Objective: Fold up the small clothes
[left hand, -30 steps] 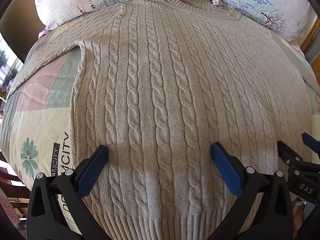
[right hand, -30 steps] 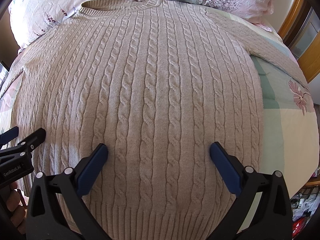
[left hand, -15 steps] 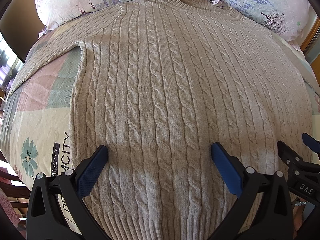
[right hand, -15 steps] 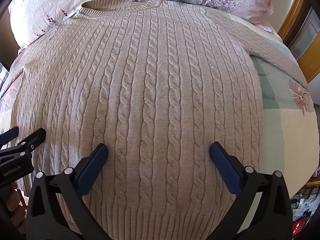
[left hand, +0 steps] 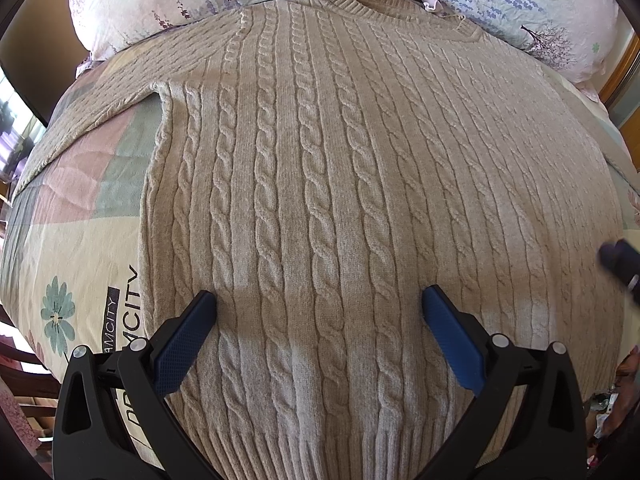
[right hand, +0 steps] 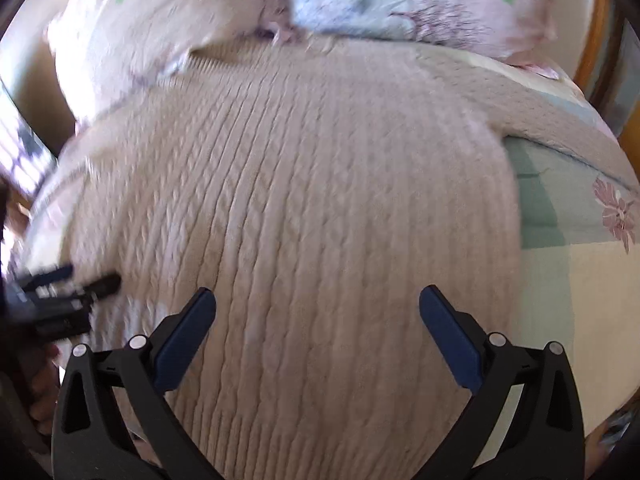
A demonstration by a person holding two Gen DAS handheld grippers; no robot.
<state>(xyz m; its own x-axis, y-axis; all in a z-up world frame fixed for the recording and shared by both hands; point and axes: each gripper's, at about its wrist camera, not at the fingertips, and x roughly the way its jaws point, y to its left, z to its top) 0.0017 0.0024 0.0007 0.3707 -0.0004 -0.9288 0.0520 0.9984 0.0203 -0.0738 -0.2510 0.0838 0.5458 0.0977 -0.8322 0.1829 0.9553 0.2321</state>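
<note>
A beige cable-knit sweater lies flat and face up on the bed, collar at the far side, both sleeves spread out. My left gripper is open and empty above the sweater's lower part near the hem. My right gripper is open and empty above the sweater; its view is blurred by motion. The right gripper shows as a dark blur at the right edge of the left wrist view. The left gripper shows at the left edge of the right wrist view.
Two floral pillows lie at the head of the bed behind the collar. A patterned quilt covers the bed around the sweater. A wooden frame stands at the far right.
My right gripper has moved up and toward the right, its view now blurred and showing more of the right sleeve and quilt. The left gripper has stayed in place.
</note>
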